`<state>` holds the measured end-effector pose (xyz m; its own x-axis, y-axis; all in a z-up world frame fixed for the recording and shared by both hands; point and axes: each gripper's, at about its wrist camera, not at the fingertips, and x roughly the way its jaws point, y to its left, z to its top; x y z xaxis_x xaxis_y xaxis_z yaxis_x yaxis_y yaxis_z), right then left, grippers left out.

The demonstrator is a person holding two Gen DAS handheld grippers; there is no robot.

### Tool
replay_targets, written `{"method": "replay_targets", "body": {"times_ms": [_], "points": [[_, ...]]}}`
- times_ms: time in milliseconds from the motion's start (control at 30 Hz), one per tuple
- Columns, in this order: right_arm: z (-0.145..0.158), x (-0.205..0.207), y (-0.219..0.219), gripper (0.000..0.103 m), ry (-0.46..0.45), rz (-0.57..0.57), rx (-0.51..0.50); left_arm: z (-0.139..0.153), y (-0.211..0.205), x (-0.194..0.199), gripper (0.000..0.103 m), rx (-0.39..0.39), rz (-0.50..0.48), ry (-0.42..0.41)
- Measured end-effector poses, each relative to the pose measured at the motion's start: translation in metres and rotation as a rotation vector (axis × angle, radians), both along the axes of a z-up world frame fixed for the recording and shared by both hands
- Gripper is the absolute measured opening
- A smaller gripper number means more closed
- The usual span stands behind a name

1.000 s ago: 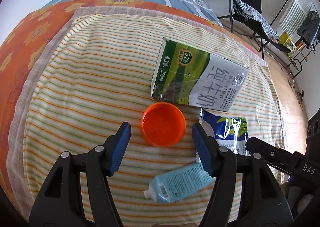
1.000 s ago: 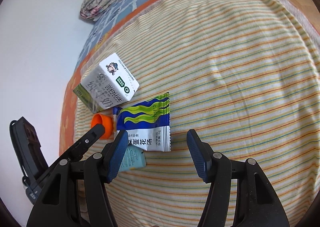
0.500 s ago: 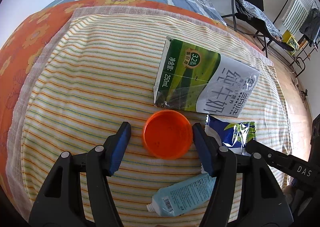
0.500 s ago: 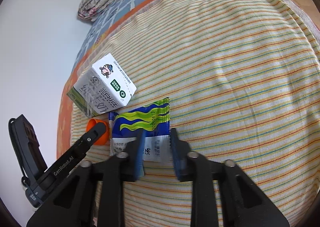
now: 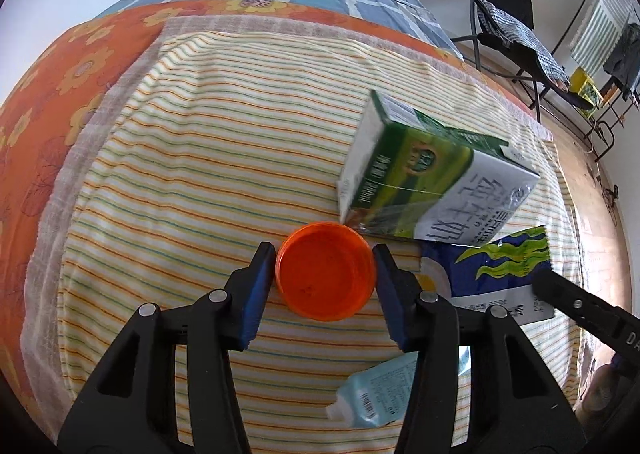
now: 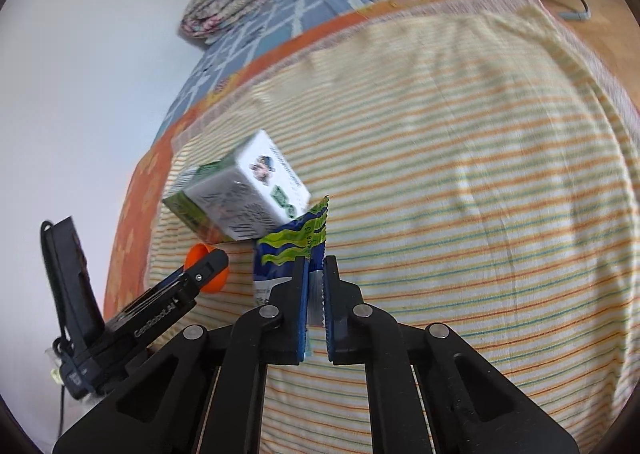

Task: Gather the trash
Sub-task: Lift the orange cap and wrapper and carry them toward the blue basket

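My left hand-held gripper (image 5: 325, 268) is closed down narrow around the orange cap (image 5: 326, 271). Both blue pads (image 5: 256, 286) sit against its rim on opposite sides, so the grip spans the widest part, the most stable hold on a round, shallow part. The cap lies open side up on the striped blanket (image 5: 200, 174) that covers the bed. I cannot tell whether it has left the fabric.

My right hand-held gripper (image 6: 316, 278) is clamped on the blue and green snack wrapper (image 6: 292, 250). The jaws pinch the white lower edge, and the printed end stands up and forward from them. An edge pinch suits thin film, which gives no body to span.

Positions relative to the orange cap:
- The milk carton (image 5: 432, 190) lies just behind and to the right of it. One bottom corner nearly touches the rim. In the right wrist view the carton is blurred and tilted, with the wrapper's tip against it.
- The snack wrapper is to its right.
- The pale blue tube (image 5: 380, 390) lies in front and to the right, partly hidden by the right finger of my left hand-held gripper.

In my judgement two items are secured, and the carton and the tube remain to be collected. No bin is visible in either view.
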<state>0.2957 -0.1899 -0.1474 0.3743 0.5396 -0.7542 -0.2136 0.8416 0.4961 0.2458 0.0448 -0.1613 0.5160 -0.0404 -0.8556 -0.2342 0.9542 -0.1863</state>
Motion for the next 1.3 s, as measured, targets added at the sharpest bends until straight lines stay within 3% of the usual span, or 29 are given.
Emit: {"method": "replay_targets", "body": {"times_ms": [300, 667, 1300], "points": [[0.033, -0.02, 0.012, 0.001, -0.149, 0.069, -0.074, 0.014, 0.02, -0.019, 0.051, 0.002, 0.033, -0.025], [0.06, -0.045, 0.005, 0.001, -0.251, 0.083, -0.131, 0.048, 0.021, -0.049, 0.051, 0.025, 0.019, -0.084], [0.113, -0.132, -0.021, 0.001, -0.39, 0.178, -0.1, 0.114, -0.016, -0.137, 0.051, 0.089, -0.081, -0.228]]}}
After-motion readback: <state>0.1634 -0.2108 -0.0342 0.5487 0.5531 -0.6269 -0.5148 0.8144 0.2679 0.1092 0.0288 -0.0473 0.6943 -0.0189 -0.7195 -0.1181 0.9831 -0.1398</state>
